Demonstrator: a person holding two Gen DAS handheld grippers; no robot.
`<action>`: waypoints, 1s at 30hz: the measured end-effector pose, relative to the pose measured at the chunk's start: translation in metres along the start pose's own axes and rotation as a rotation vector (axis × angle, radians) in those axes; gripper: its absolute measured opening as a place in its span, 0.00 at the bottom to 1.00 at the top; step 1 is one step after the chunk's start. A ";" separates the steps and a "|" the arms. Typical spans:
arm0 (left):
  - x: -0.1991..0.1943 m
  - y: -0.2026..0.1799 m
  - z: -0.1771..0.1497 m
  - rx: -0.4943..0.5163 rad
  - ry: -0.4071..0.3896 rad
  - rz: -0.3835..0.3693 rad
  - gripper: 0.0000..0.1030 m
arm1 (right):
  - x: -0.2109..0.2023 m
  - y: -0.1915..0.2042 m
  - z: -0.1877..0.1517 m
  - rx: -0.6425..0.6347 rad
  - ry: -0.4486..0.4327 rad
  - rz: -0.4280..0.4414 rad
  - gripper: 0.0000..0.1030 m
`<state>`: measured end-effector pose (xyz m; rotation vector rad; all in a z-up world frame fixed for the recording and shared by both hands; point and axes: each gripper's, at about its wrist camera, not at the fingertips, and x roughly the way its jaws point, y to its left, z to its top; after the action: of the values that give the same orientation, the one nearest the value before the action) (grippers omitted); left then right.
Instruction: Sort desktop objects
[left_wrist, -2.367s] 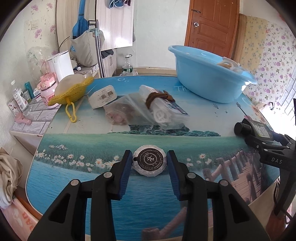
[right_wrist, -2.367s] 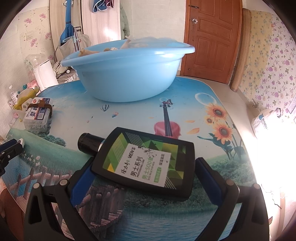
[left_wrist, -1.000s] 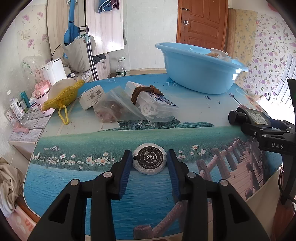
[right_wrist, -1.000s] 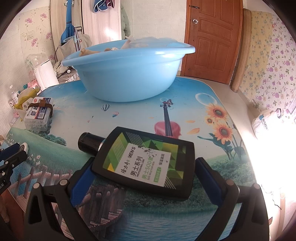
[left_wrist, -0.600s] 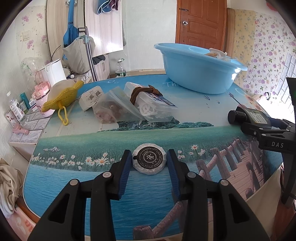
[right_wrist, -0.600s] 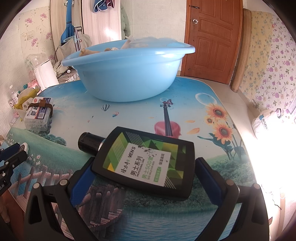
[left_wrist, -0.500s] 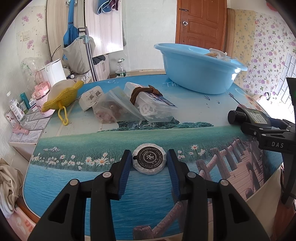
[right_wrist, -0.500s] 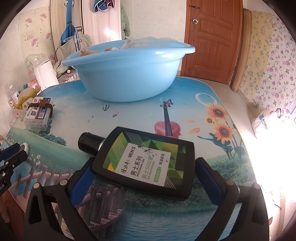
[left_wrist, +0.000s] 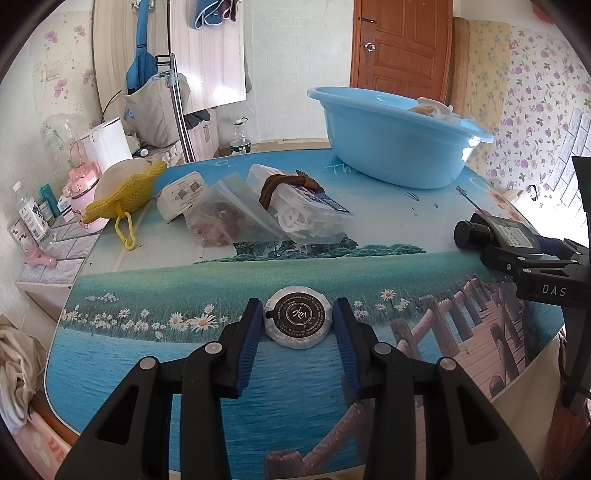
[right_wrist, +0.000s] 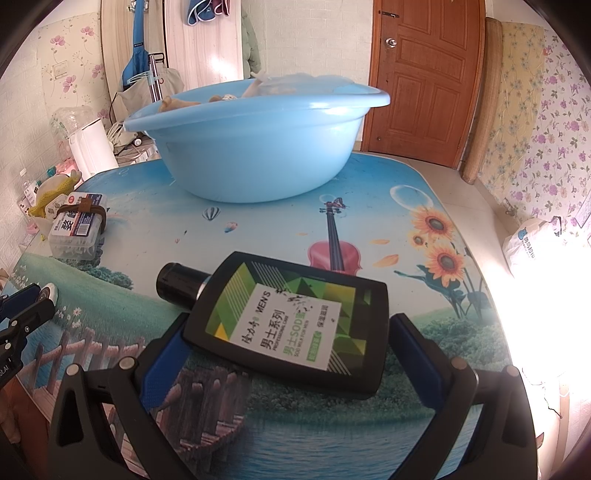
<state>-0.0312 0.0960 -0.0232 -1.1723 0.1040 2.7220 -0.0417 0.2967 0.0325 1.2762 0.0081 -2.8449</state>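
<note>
Far left, a yellow knitted pouch (left_wrist: 125, 194) with a yellow clip is seen lying at the counter (left_wrist: 155, 384) edge, beside a pink bottle (left_wrist: 83, 197) on the tiled ledge. Just right of the pouch a white adapter box (left_wrist: 181, 197) is noted, then a clear plastic bag (left_wrist: 225, 218) with brownish contents, touching a clear box of white rings (left_wrist: 303, 210) banded with a brown strap.

Near the counter's front edge, the left gripper (left_wrist: 298, 334) is seen with its blue-padded fingers (left_wrist: 248, 341) clamped on a round wrapped soap (left_wrist: 297, 322), one pad at each side of the disc. The soap appears to rest on the printed counter cover, though whether it is lifted cannot be told.

Further right and toward the back, a light blue basin (right_wrist: 255, 147) is set on the counter, with several small items inside it; these are too obscured to name.

At the right, the right gripper (right_wrist: 284, 347) is recorded around a flat black lotion bottle (right_wrist: 291, 325) with a green and white label, cap pointing left. The bottle lies tilted between the fingers (right_wrist: 415, 350). The left pad is touched by the bottle's corner; a narrow gap seems to be left at the right pad, so whether the bottle is gripped cannot be told.
</note>
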 end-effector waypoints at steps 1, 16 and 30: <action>0.000 0.000 0.000 0.000 0.002 0.001 0.36 | 0.000 0.000 0.000 0.000 0.000 0.000 1.00; -0.006 -0.029 0.007 0.056 0.004 -0.063 0.36 | 0.000 0.000 0.000 0.000 0.000 0.000 1.00; 0.007 -0.031 0.009 0.034 0.035 -0.046 0.36 | 0.000 0.000 0.000 -0.005 0.000 0.005 1.00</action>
<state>-0.0360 0.1289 -0.0217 -1.1981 0.1265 2.6503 -0.0420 0.2967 0.0325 1.2742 0.0119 -2.8392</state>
